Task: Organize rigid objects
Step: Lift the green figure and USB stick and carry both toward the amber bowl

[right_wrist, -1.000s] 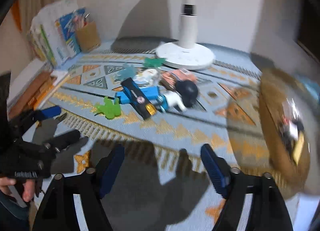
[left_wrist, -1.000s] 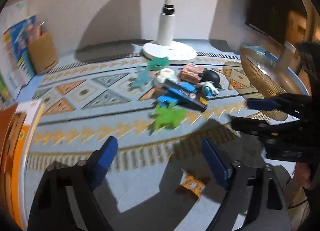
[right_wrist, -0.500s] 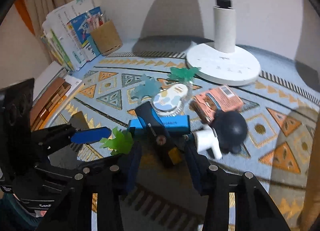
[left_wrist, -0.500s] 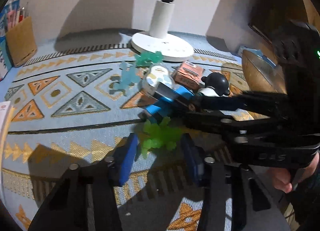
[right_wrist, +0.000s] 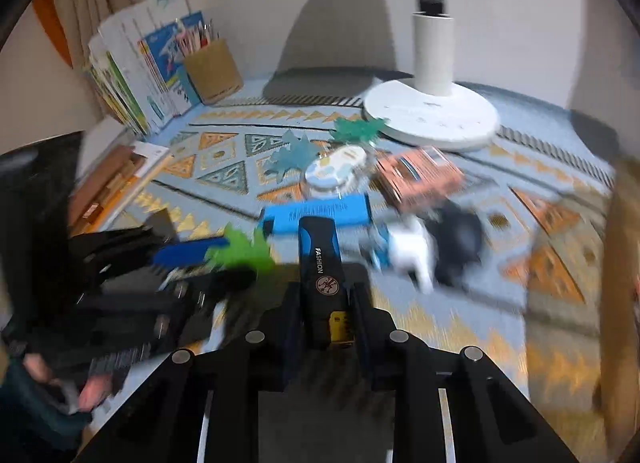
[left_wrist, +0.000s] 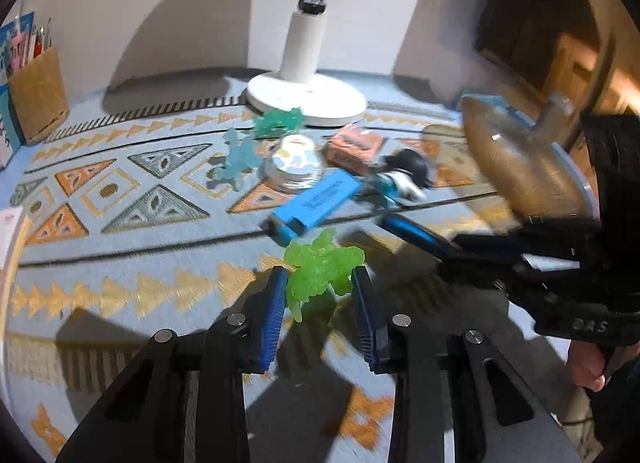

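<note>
Left gripper [left_wrist: 319, 287] pinching lime-green translucent plastic figure [left_wrist: 320, 265], apparently touching both pads, right gripper [right_wrist: 325, 313] clamping black-and-blue oblong case [right_wrist: 322, 277] above patterned rug [left_wrist: 120, 199]

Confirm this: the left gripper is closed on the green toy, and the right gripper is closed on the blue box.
Not quite. The left gripper does grip the green toy, but the right gripper is closed on the black case marked FASHION, not the blue box, which lies on the mat beyond it. The right wrist view shows this.
</note>
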Available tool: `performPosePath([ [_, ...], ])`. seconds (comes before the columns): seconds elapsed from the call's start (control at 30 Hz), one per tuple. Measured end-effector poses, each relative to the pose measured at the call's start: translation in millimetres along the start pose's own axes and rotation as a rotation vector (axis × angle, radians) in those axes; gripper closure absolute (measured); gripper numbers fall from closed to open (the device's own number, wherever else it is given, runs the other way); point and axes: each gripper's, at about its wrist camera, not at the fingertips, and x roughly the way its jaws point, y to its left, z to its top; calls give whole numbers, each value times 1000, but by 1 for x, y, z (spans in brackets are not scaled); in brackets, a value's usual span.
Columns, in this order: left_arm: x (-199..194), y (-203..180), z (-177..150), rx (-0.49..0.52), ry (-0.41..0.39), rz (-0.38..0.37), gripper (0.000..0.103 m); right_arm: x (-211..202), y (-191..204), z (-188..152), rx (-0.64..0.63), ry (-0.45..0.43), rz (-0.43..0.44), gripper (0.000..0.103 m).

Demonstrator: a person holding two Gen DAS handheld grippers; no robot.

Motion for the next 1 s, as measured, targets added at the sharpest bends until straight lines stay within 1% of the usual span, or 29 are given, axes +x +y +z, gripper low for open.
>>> performPosePath([
  [0.1, -16, -10, -13, -8, -19, -36, 74, -30, 3, -34, 16, -16, -15, 79],
  [0.17, -24, -19, -21, 8, -30, -41, 74, -45, 3, -53, 27, -35, -32, 79],
  [0.23, -27, -27, -29, 20, -37, -23, 74, -54, 3, -71, 40, -40, -61, 79],
  [0.33, -32, -41, -36, 76, -91, 53, 74, -53, 1, -87, 65, -9, -107, 79],
  [0.37, -36, -44, -37, 90, -112, 56, 73, -53, 0, -92, 72, -3, -116, 79],
  [0.4, -40, -44, -39, 96, -130, 39, 73, -54, 1, -96, 77, 4, -123, 79],
  [0.47, -44, -44, -43, 121, -151, 25, 73, -57, 0, -102, 79, 14, -126, 79],
  [0.57, -41, -42, -42, 115, -140, 16, 73, -58, 1, -105, 78, 18, -124, 76],
  [0.63, -38, -44, -42, 119, -124, 29, 73, -56, 3, -104, 65, 14, -136, 75],
  [0.73, -35, -53, -44, 158, -110, 57, 73, -50, 8, -100, 36, -3, -167, 75],
  [0.8, -34, -58, -47, 181, -105, 74, 73, -44, 21, -99, -21, -12, -217, 75],
  [0.83, -33, -61, -47, 192, -103, 83, 73, -42, 29, -100, -56, -15, -253, 76],
  [0.87, -32, -62, -48, 202, -101, 91, 73, -41, 37, -101, -80, -14, -259, 80],
  [0.93, -32, -67, -48, 218, -98, 111, 73, -42, 48, -103, -68, -8, -175, 81],
  [1.0, -38, -67, -48, 190, -100, 93, 73, -45, 56, -104, -48, -13, -97, 81],
])
